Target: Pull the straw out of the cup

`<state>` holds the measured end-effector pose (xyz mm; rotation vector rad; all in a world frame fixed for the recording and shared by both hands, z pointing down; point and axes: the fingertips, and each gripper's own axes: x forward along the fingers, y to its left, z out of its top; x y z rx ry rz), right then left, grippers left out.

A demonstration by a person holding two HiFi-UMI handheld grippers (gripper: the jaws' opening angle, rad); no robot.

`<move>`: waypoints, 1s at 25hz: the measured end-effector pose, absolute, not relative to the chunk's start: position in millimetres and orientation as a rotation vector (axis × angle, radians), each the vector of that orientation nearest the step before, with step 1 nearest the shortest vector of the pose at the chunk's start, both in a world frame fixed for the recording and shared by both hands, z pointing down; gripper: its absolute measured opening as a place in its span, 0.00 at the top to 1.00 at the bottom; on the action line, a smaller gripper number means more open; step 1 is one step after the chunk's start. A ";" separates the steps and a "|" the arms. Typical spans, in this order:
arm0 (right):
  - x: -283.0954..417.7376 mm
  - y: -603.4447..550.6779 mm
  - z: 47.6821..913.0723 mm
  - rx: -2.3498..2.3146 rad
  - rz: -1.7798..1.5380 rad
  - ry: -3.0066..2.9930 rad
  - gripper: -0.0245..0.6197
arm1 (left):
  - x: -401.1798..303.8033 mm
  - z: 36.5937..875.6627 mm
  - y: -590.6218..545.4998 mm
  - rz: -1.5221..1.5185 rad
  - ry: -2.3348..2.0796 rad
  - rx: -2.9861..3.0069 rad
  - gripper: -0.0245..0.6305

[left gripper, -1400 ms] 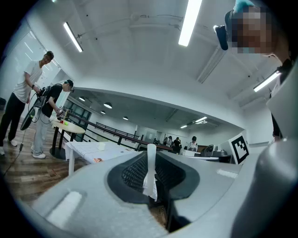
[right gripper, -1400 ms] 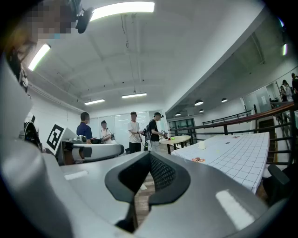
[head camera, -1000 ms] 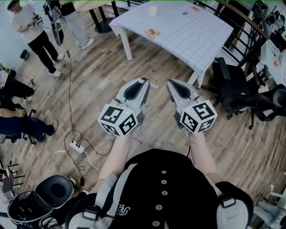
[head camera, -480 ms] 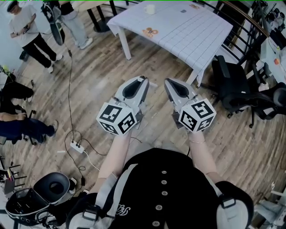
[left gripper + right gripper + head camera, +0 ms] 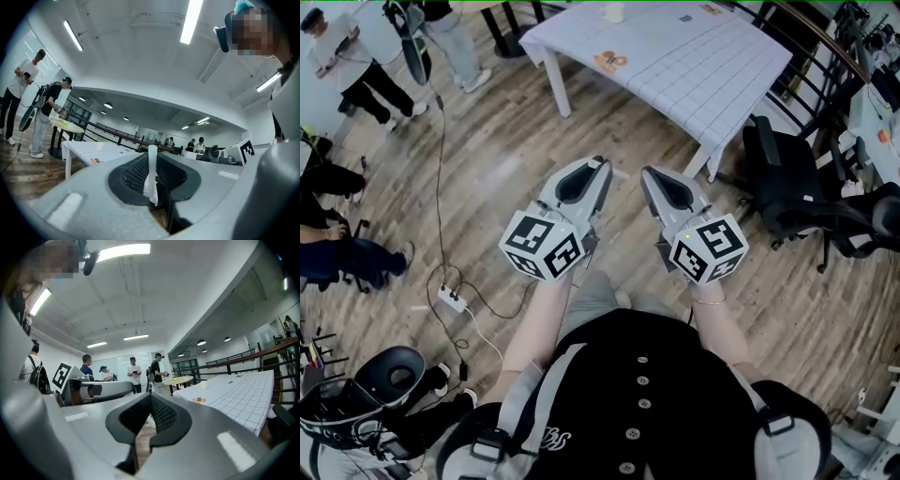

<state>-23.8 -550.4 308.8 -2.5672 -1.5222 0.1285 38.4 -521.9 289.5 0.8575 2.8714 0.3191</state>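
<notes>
A small white cup (image 5: 614, 12) stands at the far end of the white gridded table (image 5: 703, 75). It also shows in the right gripper view (image 5: 203, 385), and I see no straw in it. I hold both grippers level at waist height, well short of the table. My left gripper (image 5: 602, 166) is shut on a thin white straw (image 5: 151, 161) that stands upright between its dark pads (image 5: 133, 176), with a white scrap hanging low on it. My right gripper (image 5: 649, 174) is shut, its tips meeting (image 5: 150, 397), with nothing in it.
Black office chairs (image 5: 787, 178) stand right of the table's near corner. A power strip with a cable (image 5: 450, 298) lies on the wooden floor at left, and a dark bag (image 5: 366, 398) sits at the bottom left. People (image 5: 352, 56) stand at the far left near a round table (image 5: 180, 379).
The person has stepped on: floor items at left have slid left and the cup has moved up to the top edge. Both grippers keep the same pose and jaws.
</notes>
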 end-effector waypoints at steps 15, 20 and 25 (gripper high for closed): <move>-35.1 -460.8 319.9 -2.540 0.130 -1.529 0.96 | 34.0 306.9 -432.1 0.379 2.855 0.868 0.89; -28.2 -395.0 308.5 -2.531 0.136 -1.578 0.96 | 40.9 294.1 -367.6 0.372 2.860 0.827 0.89; -13.7 -336.6 293.2 -2.526 0.167 -1.638 0.96 | 54.9 277.2 -308.4 0.327 2.874 0.776 0.89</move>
